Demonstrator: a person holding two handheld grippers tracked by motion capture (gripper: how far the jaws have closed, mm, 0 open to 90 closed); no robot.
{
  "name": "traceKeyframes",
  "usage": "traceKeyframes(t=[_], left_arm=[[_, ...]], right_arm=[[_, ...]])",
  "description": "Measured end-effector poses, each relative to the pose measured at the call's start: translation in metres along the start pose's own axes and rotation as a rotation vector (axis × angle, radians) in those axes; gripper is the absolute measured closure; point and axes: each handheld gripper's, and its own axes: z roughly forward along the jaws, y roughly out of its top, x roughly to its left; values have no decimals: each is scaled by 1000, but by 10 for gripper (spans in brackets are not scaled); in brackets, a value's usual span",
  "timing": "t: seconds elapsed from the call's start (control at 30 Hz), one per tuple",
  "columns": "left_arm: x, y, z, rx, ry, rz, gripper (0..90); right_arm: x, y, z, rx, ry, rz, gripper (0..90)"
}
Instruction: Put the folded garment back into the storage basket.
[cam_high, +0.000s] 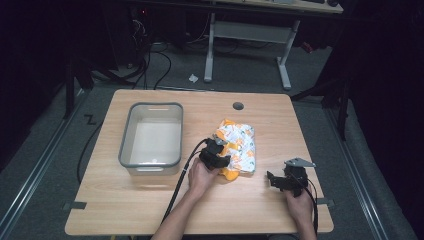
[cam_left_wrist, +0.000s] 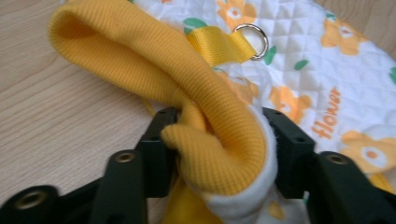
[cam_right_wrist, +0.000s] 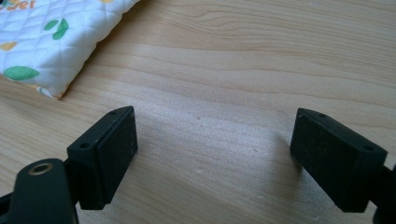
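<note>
Yellow ribbed-knit cuff (cam_left_wrist: 187, 93) of quilted floral garment (cam_high: 239, 145): my left claw (cam_left_wrist: 217, 149) pinching it, soft, light, floppy; bunched cuff gripping best. Right claw (cam_right_wrist: 215, 154) at garment's four o'clock, gaping empty.

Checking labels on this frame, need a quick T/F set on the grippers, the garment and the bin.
1. The left gripper is clamped on the yellow ribbed cuff of the floral garment. True.
2. The right gripper holds a corner of the garment. False: its jaws stand wide apart over bare table, with nothing between them.
3. The garment lies inside the grey bin. False: it lies on the table to the right of the bin.
4. A metal ring sits on a yellow strap of the garment. True.
5. The bin holds folded clothes. False: nothing is in it.
</note>
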Motion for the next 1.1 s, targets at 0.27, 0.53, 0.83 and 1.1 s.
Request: traceKeyframes(t=[0.27, 0.53, 0.83, 1.1], left_arm=[[1, 1, -1, 3, -38, -20, 704], [-1, 2, -8, -33, -55, -17, 751], [1, 8, -30, -94, -70, -3, 758], [3, 10, -46, -134, -88, 6, 759]], right_arm=[[0, 0, 0, 0, 1, -1, 147], [1, 0, 0, 0, 2, -3, 147], [1, 0, 0, 0, 3, -3, 147], [1, 0, 0, 0, 2, -3, 147]])
